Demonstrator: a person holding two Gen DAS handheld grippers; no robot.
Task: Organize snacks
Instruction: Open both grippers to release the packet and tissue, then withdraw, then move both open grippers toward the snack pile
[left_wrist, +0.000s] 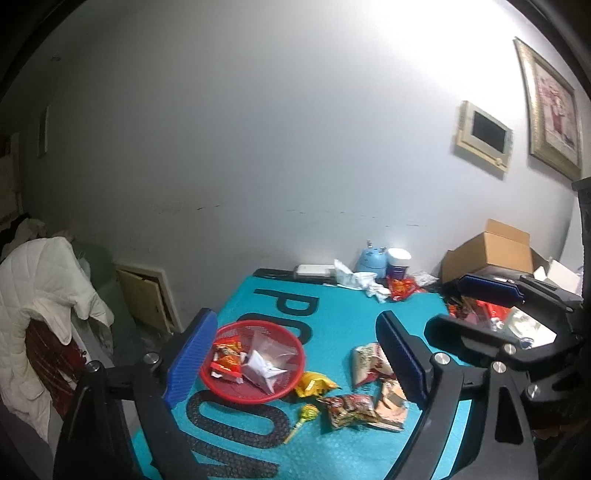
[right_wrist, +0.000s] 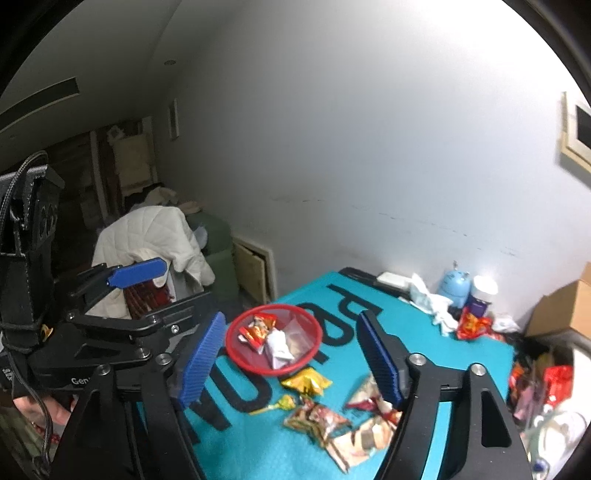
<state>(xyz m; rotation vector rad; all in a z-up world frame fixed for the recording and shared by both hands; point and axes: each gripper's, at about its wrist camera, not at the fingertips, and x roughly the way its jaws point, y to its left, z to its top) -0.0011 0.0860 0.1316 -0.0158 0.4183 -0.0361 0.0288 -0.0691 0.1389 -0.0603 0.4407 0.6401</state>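
The left gripper (left_wrist: 295, 358) hangs above the tabletop (left_wrist: 343, 314) with its blue pads spread wide and nothing between them. The right gripper (right_wrist: 295, 360) is likewise spread and empty. A teal mat with large black letters covers the tabletop. At centre left of both views a red basket (left_wrist: 255, 395) holds a red-orange snack packet (left_wrist: 226, 360) and a clear plastic bag (left_wrist: 267, 363). Just outside its lower right rim lies a yellow packet (left_wrist: 314, 384); below that a lollipop (left_wrist: 304, 415), and to the right a dark red snack packet (left_wrist: 345, 406) and two pale packets (left_wrist: 369, 363), all loose on the mat. Near the wall, upper right, stand a blue figurine (left_wrist: 371, 260), a white-lidded jar (left_wrist: 398, 264) and a cardboard box (left_wrist: 491, 247).
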